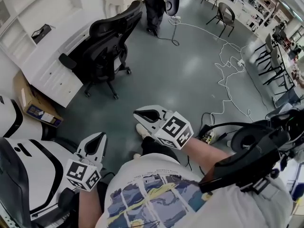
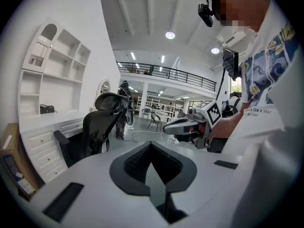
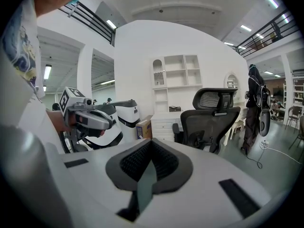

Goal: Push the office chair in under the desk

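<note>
Since pushing likely needs no grasp, holding left gripper point(image 1: 97, 137) and right gripper point(image 1: 141, 113) closed, empty, well short of the office chair point(image 1: 107, 41).

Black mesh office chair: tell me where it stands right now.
Head view, upper left: the black mesh office chair stands on the grey floor beside the white desk, beyond the left gripper.

The glossy grey floor point(image 1: 180, 80) carries a black office chair point(image 1: 107, 46) beside the white desk point(image 1: 50, 72) — plus a loose white cable point(image 1: 221, 80) and a cardboard box point(image 1: 32, 103).
</note>
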`<state>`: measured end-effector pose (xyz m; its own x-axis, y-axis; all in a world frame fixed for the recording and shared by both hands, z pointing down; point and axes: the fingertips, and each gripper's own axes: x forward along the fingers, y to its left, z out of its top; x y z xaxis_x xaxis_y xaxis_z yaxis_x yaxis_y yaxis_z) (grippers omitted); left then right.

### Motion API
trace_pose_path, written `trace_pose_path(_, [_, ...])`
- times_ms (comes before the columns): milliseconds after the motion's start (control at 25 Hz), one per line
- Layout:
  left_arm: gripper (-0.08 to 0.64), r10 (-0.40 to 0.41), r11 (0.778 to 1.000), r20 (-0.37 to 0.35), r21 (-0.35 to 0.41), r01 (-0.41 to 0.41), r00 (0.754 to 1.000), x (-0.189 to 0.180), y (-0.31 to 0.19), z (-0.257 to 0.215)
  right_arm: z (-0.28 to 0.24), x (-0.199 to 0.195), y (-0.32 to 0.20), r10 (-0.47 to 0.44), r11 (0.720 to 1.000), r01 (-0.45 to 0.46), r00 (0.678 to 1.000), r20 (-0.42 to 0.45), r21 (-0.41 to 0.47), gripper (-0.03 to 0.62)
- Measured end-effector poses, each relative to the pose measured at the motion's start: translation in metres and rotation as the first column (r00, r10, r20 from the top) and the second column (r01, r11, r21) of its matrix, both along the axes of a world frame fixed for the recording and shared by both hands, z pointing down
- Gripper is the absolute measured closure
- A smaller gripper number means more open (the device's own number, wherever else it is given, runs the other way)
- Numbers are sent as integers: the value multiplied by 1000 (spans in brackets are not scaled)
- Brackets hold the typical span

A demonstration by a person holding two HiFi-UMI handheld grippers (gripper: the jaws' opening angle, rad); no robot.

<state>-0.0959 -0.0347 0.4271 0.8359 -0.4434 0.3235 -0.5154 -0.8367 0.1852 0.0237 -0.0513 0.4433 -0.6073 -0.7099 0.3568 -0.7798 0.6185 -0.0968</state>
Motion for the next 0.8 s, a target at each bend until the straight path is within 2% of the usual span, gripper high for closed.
trace_pose_path(800, [546,6,1000,-2,-27,-6,1000,3,-32,14,12,1,-33,-2,1000,2,1000,-1,-24,568])
